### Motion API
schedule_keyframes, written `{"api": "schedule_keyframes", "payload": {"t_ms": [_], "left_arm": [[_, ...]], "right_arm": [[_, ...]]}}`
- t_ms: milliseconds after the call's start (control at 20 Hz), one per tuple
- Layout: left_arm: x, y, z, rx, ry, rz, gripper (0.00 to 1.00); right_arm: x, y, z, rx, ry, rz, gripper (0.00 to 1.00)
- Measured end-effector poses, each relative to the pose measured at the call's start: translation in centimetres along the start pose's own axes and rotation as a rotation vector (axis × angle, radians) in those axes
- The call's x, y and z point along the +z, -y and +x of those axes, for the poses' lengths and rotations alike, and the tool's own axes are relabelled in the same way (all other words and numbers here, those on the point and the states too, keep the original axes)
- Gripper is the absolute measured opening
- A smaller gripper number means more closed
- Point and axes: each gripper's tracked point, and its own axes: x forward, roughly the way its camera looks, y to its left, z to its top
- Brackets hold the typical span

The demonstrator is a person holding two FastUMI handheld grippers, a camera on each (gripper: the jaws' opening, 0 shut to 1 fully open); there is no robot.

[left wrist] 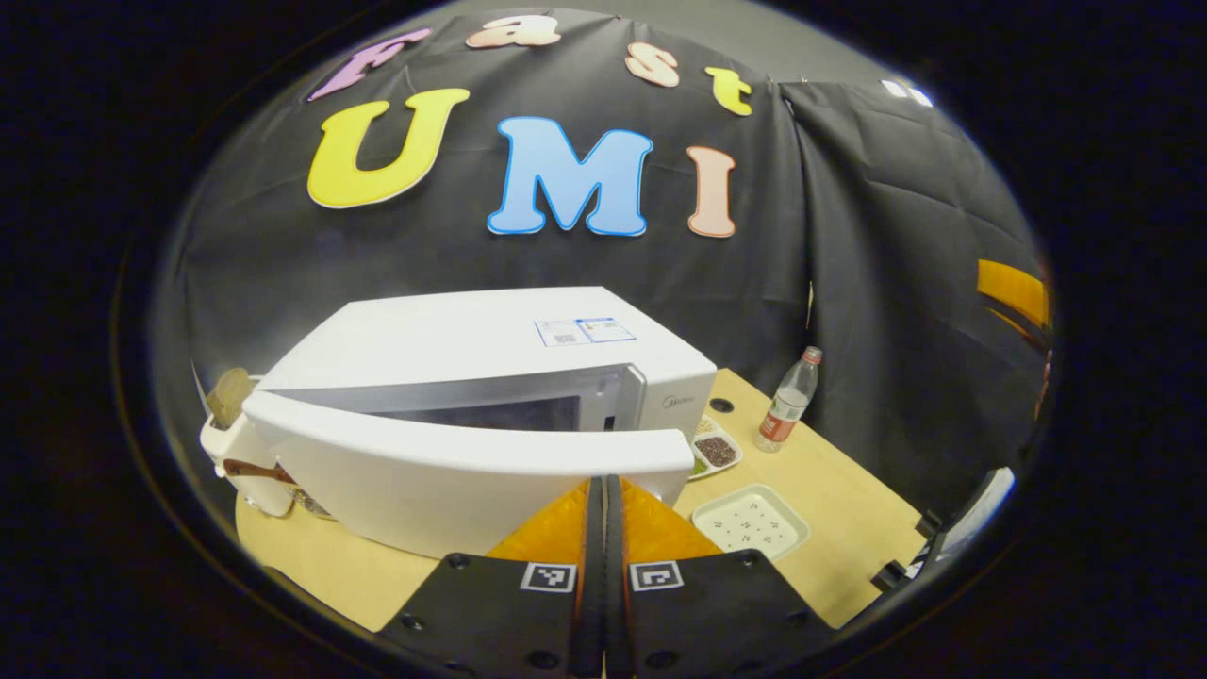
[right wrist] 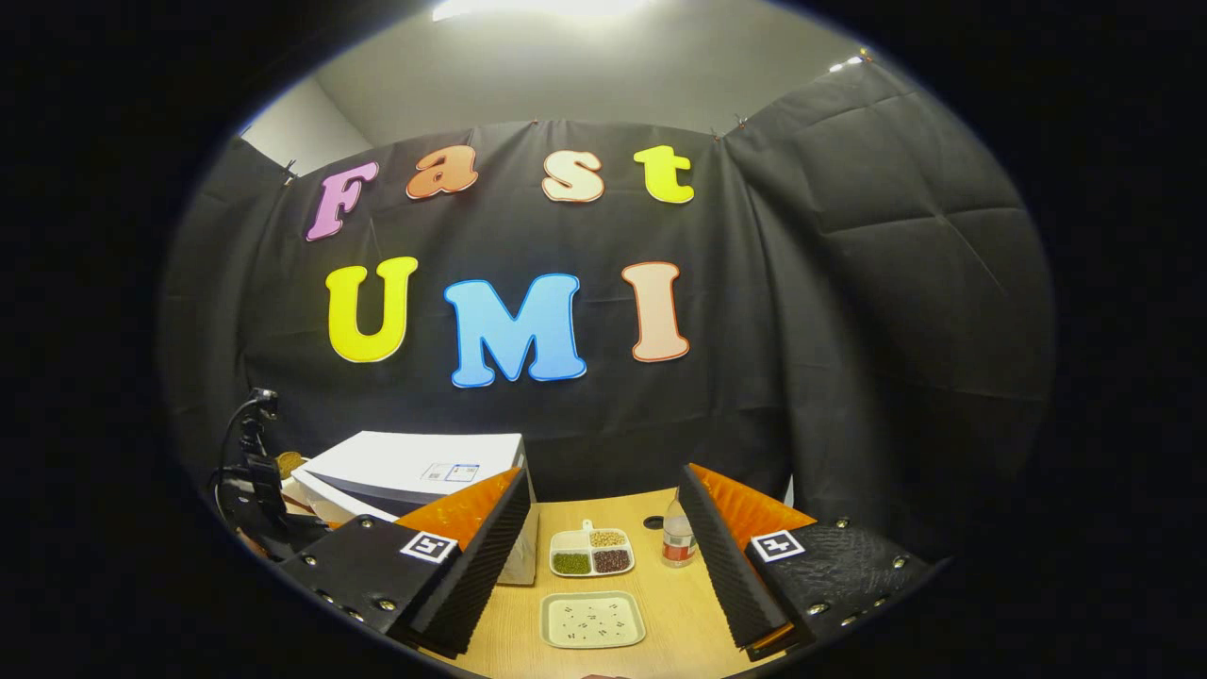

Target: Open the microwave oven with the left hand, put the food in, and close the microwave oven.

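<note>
The white microwave (left wrist: 490, 344) stands on the wooden table (left wrist: 839, 538), its door (left wrist: 453, 467) swung partly open toward me. My left gripper (left wrist: 604, 483) is shut with nothing between its fingers, the tips right at the door's lower front, near its free end. A divided tray of beans and grains (left wrist: 716, 451) (right wrist: 591, 553) lies just right of the microwave (right wrist: 415, 460). In front of it sits a square plate with dark specks (left wrist: 752, 521) (right wrist: 592, 620). My right gripper (right wrist: 603, 473) hangs open above the table, well back from both dishes, holding nothing.
A plastic bottle with a red label (left wrist: 788, 401) (right wrist: 675, 539) stands behind the dishes near a hole in the table. A white container with a brown item (left wrist: 236, 443) sits left of the microwave. A black rig with a cable (right wrist: 253, 476) shows beside the microwave.
</note>
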Motion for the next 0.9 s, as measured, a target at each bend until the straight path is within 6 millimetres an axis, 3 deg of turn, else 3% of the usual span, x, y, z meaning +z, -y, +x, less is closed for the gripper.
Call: {"api": "schedule_keyframes", "payload": {"t_ms": [450,750,900], "left_arm": [[2.1,-0.6,3.5,0.05,0.012,0.018,0.07],[1.9,-1.2,5.8,0.063,-0.006,0.004,0.07],[1.5,-1.0,5.9,0.069,-0.005,0.052,0.07]], "right_arm": [[0.1,1.6,1.4,-0.023,0.003,-0.008,0.97],[0.0,0.2,2.6,0.017,0.001,-0.027,0.97],[-0.1,-0.4,2.8,0.032,0.001,-0.034,0.97]]}}
